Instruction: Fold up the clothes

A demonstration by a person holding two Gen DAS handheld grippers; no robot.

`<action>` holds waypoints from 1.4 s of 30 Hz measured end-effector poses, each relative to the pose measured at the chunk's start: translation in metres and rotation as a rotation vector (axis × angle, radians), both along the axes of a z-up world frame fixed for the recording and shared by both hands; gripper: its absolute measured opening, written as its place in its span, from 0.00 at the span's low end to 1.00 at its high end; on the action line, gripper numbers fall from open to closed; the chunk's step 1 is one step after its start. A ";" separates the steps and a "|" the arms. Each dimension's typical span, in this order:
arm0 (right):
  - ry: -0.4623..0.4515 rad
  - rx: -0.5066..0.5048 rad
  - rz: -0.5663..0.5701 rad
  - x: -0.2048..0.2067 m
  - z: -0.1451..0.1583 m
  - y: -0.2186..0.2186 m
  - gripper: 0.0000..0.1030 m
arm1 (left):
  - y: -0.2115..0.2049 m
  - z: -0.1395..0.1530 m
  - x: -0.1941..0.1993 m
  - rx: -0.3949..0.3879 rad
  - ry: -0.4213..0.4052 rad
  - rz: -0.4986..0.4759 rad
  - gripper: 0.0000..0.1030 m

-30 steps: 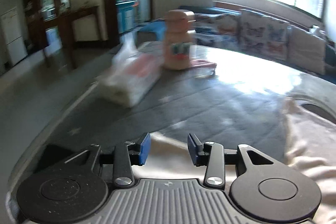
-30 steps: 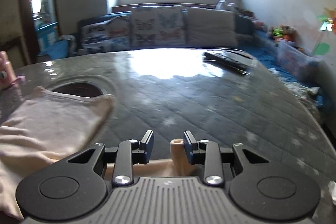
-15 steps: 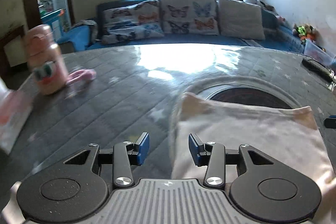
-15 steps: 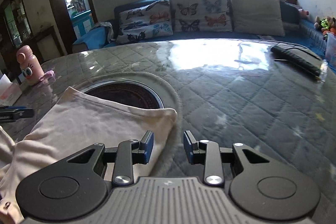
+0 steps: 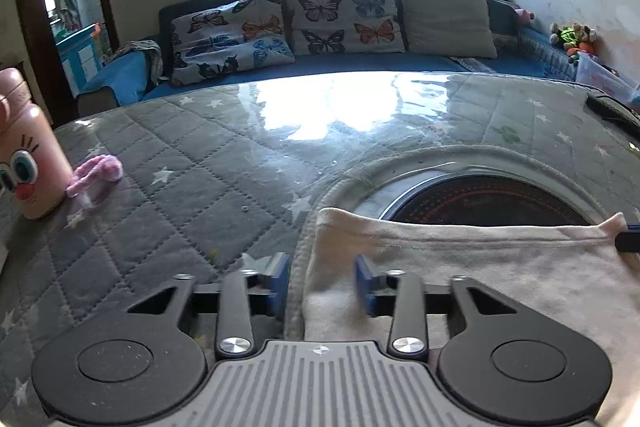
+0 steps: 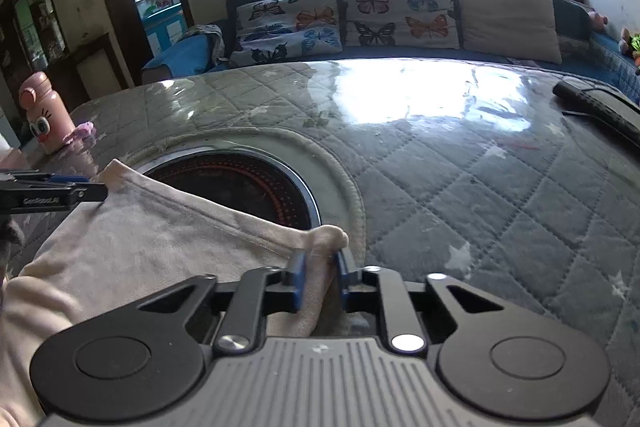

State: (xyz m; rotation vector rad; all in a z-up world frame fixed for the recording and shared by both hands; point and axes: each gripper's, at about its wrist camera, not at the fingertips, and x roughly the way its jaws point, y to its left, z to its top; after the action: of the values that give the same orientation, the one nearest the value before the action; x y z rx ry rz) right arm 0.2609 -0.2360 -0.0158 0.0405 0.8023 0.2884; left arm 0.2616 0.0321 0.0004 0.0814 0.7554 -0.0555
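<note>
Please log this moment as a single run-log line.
left gripper: open, straddling cloth edge | right gripper: jaws around cloth corner, grip unclear | fold: not made

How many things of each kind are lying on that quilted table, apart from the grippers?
Garment: 1
Pink bottle: 1
Pink fuzzy thing: 1
Black remote-like thing: 1
Total: 4
</note>
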 end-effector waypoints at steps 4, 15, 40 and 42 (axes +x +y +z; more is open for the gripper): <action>-0.017 -0.006 -0.002 0.007 0.006 0.003 0.05 | -0.002 -0.003 0.002 0.011 -0.017 -0.014 0.03; -0.139 0.005 0.007 0.047 0.043 0.028 0.05 | 0.026 0.025 0.017 -0.005 -0.150 0.089 0.02; -0.042 -0.079 0.437 -0.076 0.042 0.093 0.19 | -0.001 0.013 -0.053 0.036 -0.026 -0.090 0.26; -0.031 -0.084 0.511 -0.101 0.042 0.102 0.21 | -0.002 0.011 -0.060 0.034 -0.022 -0.096 0.26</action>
State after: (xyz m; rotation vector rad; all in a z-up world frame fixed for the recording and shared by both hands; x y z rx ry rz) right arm 0.1599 -0.1340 0.0261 -0.2513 0.7856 0.7354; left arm 0.2017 0.0299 0.0119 0.1500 0.7299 -0.1329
